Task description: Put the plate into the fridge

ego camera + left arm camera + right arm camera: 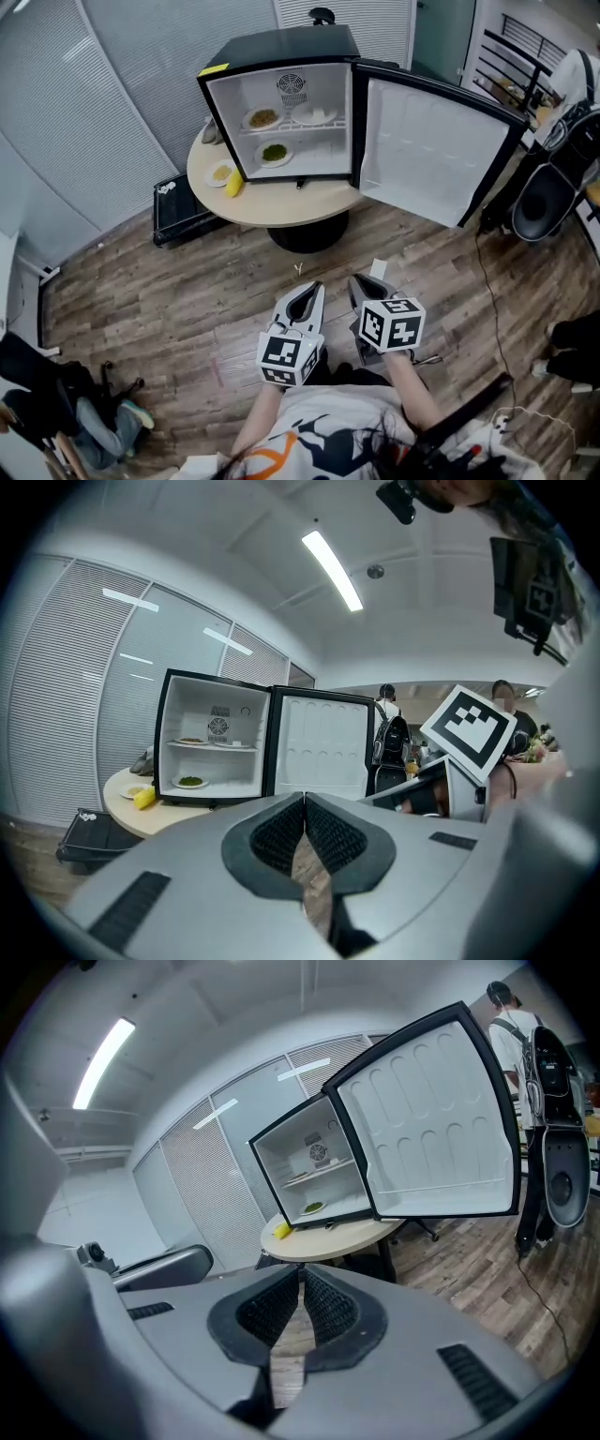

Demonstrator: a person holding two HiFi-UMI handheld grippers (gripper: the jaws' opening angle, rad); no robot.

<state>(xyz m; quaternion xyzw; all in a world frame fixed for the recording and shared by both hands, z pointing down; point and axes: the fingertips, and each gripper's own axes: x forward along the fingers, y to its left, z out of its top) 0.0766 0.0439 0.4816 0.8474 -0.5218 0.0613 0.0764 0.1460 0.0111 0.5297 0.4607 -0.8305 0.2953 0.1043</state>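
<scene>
Jaws, left gripper (310, 288): clenched tip to tip, nothing between them. Only the wooden floor (187, 309) shows through the slit below the pads. They touch nothing.

Jaws, right gripper (365, 280): likewise closed and empty, held just beside the left one, well apart from the round surface (281, 208).

Fridge (281, 47): black, standing on the surface, with its door (427, 150) swung wide to the right.

Inside, upper shelf: plate with yellowish food (262, 118) and pale plate (314, 115). Lower level: plate with green food (274, 152).

Outside: fourth plate (221, 173), on the surface just left of the fridge, with a yellow item (234, 184) just beside it.

Hard to make out: what the pale plate carries, what the yellow item is, and a grey object (210, 133) mostly hidden behind the fridge's left wall. The person's body is cut off at the bottom edge of the head view.
</scene>
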